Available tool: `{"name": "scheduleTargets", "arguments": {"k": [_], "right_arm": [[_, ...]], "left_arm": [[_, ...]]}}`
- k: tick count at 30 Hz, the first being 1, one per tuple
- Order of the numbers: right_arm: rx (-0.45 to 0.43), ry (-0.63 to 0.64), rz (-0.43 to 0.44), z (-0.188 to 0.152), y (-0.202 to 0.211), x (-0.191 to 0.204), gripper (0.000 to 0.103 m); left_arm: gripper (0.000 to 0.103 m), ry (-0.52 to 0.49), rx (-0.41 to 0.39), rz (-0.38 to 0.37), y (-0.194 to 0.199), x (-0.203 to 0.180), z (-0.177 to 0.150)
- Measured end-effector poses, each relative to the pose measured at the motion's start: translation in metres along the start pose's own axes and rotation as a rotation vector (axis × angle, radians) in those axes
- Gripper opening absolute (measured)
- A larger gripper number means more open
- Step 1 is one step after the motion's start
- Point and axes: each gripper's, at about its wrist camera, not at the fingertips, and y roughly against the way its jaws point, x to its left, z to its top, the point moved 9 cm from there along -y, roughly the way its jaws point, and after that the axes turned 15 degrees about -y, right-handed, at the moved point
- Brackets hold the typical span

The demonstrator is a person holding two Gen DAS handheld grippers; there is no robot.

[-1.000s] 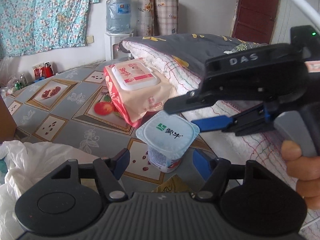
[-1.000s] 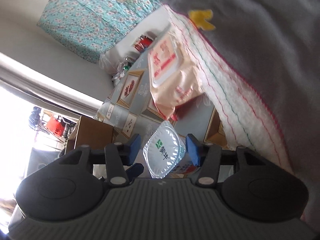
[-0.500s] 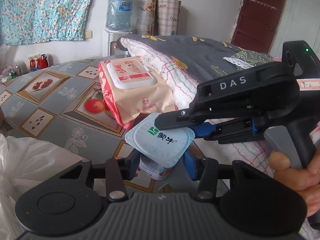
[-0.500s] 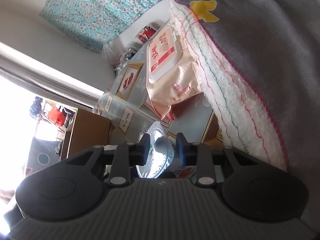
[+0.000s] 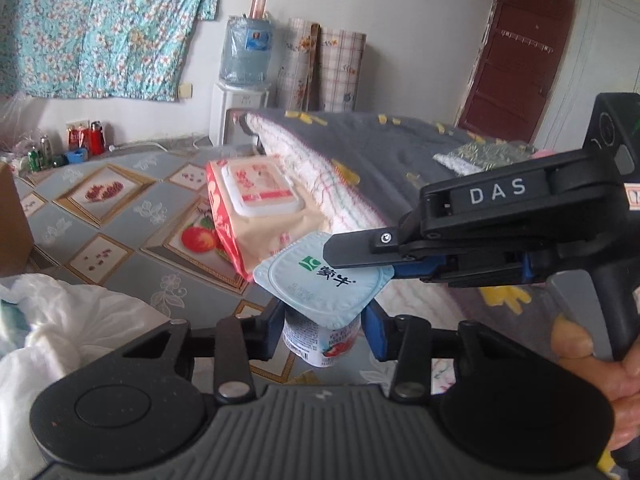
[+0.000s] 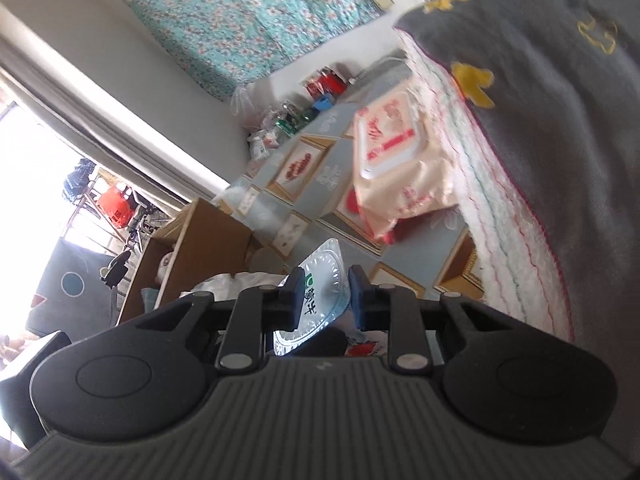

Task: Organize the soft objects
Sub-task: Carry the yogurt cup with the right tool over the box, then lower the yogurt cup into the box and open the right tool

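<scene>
- the left hand-held gripper (image 5: 322, 330), low in the middle of the left wrist view, is closed on the body of a yogurt cup (image 5: 320, 340), its blue pads pressed to both sides under the foil lid.
- the right hand-held gripper (image 5: 356, 258) reaches in from the right of that frame and pinches the lid's right edge; in the right wrist view its jaws (image 6: 325, 298) clamp the lid edge-on.
- a wet wipes pack (image 5: 256, 210) lies just behind the cup at mid-frame, leaning against a folded grey quilt (image 5: 384, 160) that runs toward the upper right.
- a white plastic bag (image 5: 68, 320) sits at the lower left.
- all rest on a patterned tabletop (image 5: 120, 216).
</scene>
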Motion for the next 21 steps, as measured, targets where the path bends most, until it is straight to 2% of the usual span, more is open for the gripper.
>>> {"name": "scheduleTargets", "arguments": {"k": [5, 9, 16, 21], "right_arm": [[-0.002, 0.079, 0.071, -0.017, 0.023, 0.061, 0.023], [0.051, 0.135, 0.150, -0.041, 0.017, 0.118, 0.023], [0.244, 0.208, 0.260, -0.106, -0.039, 0.219, 0.023], [0.401, 0.290, 0.230, -0.164, -0.099, 0.273, 0.023]], "left_arm": [[0.043, 0.020, -0.068, 0.050, 0.058, 0.008, 0.014], [0.043, 0.052, -0.102, 0.117, 0.110, 0.036, 0.015], [0.043, 0.116, -0.095, 0.311, 0.197, 0.108, -0.013], [0.043, 0.203, -0.025, 0.385, 0.237, 0.171, -0.051]]}}
